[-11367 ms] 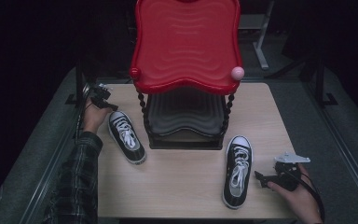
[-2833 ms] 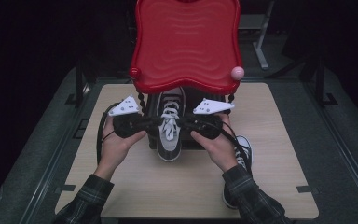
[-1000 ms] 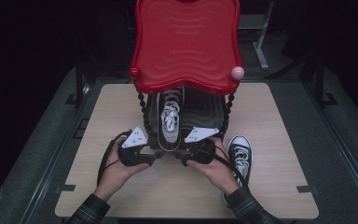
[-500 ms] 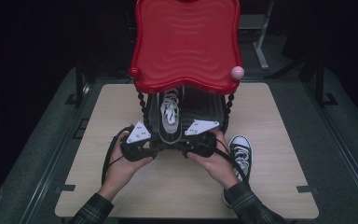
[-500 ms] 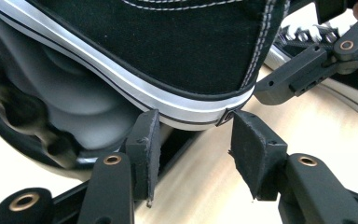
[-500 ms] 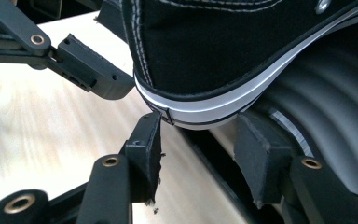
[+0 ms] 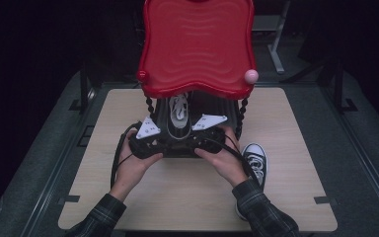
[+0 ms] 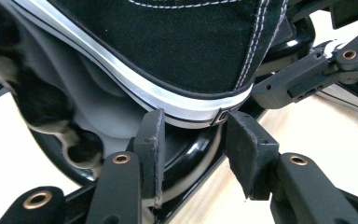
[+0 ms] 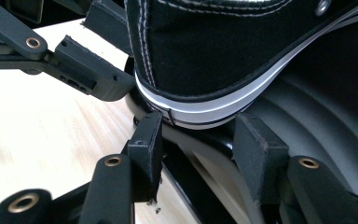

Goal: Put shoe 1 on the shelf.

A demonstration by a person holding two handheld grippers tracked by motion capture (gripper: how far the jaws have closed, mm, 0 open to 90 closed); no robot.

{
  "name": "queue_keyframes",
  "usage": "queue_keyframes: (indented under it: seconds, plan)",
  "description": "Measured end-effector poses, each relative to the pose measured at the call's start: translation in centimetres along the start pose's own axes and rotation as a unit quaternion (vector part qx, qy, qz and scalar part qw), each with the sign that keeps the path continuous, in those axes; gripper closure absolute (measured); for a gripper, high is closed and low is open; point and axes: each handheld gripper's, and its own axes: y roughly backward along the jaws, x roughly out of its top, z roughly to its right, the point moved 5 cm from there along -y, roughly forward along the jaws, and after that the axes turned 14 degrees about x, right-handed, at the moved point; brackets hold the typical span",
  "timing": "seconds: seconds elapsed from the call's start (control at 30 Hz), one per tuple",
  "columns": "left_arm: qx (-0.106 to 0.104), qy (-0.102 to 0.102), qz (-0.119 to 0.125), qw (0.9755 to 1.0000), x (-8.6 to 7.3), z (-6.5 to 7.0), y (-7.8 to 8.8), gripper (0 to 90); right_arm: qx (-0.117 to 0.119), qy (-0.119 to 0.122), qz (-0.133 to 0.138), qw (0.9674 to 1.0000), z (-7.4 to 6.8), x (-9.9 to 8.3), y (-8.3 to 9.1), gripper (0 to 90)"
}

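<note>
We have pushed the sneaker deeper onto the lower black shelf under the red tray. Left gripper and right gripper sit apart at its heel. The 2nd sneaker waits on the desk.

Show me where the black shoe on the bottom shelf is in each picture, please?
High view: the shoe lies on the black lower shelf, under the red top, laces showing.
Left gripper view: its heel fills the top, above the open left tool.
Right gripper view: heel at top, above the open right tool.
Shared landmark: the white sole stripe.
</note>
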Motion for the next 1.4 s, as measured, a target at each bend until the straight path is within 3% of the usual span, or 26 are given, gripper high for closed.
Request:
queue_keyframes:
  seconds: [0.17, 0.33, 0.53, 0.67, 0.83, 0.93, 0.97, 1.2, 1.4]
  plan:
    - [0.007, 0.008, -0.003, 0.9999, 0.1, -0.3, -0.5, 59.9, -0.006, -0.002, -0.005, 1.0, 0.5, 0.4, -0.4, 52.6]
    - [0.018, -0.003, -0.017, 0.9997, 0.0, -0.3, -0.9, 60.5, -0.009, 0.002, -0.024, 0.9997, 0.9, 0.5, -0.9, 52.3]
    - [0.021, 0.004, -0.024, 0.9995, -0.3, -0.3, -1.2, 61.5, -0.009, 0.001, -0.025, 0.9996, 1.1, 0.3, -1.4, 51.7]
    - [0.021, 0.01, -0.028, 0.9993, -0.3, -0.5, -1.2, 60.1, -0.001, -0.005, -0.019, 0.9998, 1.1, 0.3, -1.4, 50.5]
    - [0.037, -0.001, -0.038, 0.9986, -0.3, -0.5, -1.0, 62.6, 0.013, -0.025, -0.016, 0.9995, 1.4, 0.6, -1.9, 47.7]
    - [0.026, 0.009, -0.031, 0.9991, -0.3, -0.4, -1.0, 60.0, 0.013, -0.029, -0.015, 0.9994, 1.4, 0.5, -2.0, 47.2]
    - [0.019, 0.014, -0.028, 0.9993, -0.3, -0.3, -1.0, 55.8, 0.005, -0.025, -0.026, 0.9993, 1.4, 0.3, -2.0, 47.0]
    - [0.011, 0.014, -0.02, 0.9996, -0.1, -0.6, -0.1, 53.3, 0.005, -0.024, -0.005, 0.9997, 1.5, 0.2, -0.6, 46.9]
    - [-0.021, 0.019, -0.013, 0.9995, -0.7, -0.2, 1.6, 48.1, 0.009, -0.034, 0.007, 0.9994, 0.6, -1.1, 1.6, 46.1]
